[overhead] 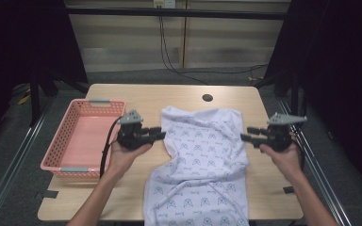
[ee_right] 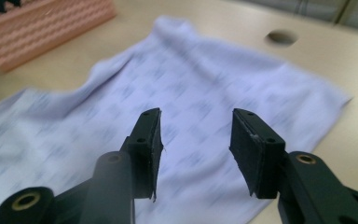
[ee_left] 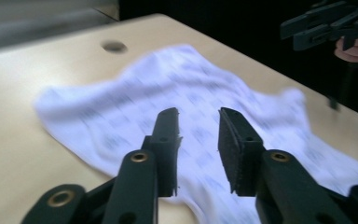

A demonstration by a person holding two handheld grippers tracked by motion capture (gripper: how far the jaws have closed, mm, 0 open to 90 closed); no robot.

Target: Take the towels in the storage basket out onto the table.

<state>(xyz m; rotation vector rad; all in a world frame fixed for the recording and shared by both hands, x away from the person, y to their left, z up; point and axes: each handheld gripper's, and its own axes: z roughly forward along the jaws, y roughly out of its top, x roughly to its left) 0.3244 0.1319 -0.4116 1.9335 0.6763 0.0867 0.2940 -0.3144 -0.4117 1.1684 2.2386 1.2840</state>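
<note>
White patterned cloth (overhead: 200,160) between pink basket (overhead: 82,136) and table (overhead: 268,188) edge

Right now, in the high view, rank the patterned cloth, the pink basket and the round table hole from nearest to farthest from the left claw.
1. Patterned cloth: just right of the left claw, at its tips.
2. Pink basket: on the claw's other side, at the table's left edge.
3. Round table hole: farther up, near the table's far edge.
</note>
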